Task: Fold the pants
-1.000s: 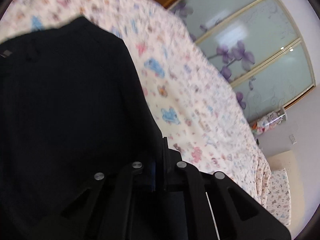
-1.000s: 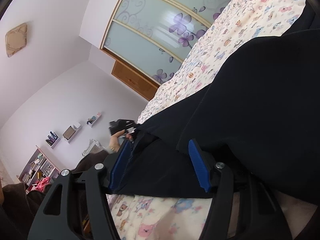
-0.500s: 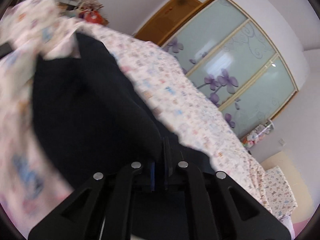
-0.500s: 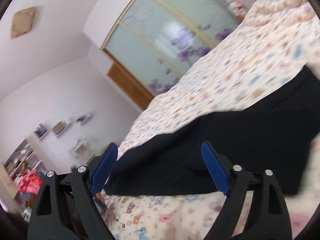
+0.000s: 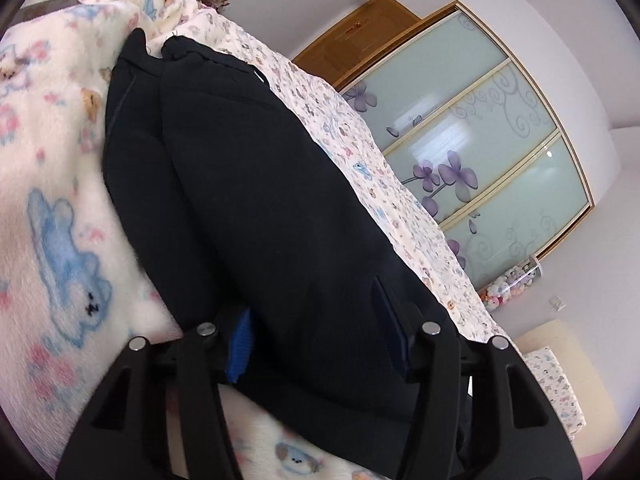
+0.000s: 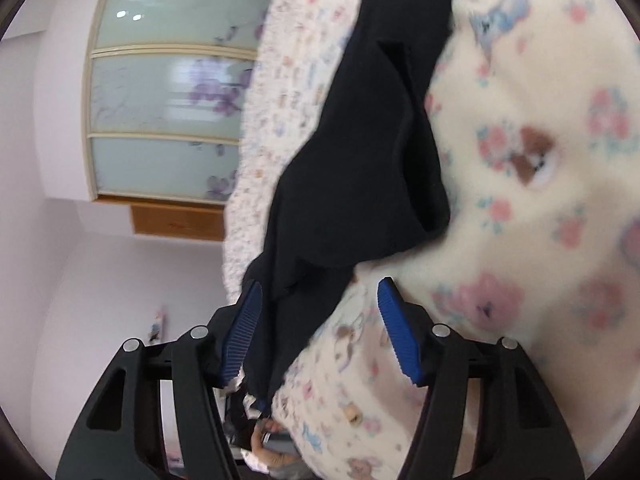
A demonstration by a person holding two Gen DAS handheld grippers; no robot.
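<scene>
- Black pants lie folded lengthwise on the bed, over the animal-print blanket, legs stacked and running from near the tongs to the far end.
- Left tongs: have just been opening, now spread with the near end of the pants between the pads; no pinch that I can see.
- Right tongs: have just been closing a little, jaws apart; a hanging edge of cloth lies against the left pad, right pad clear, nothing clamped.
- Risk: that loose edge may snag the right tongs on pulling away and drag the fold open; the fluffy blanket can bunch too.
- Containers: none in view. Wardrobe far right, doors closed.
</scene>
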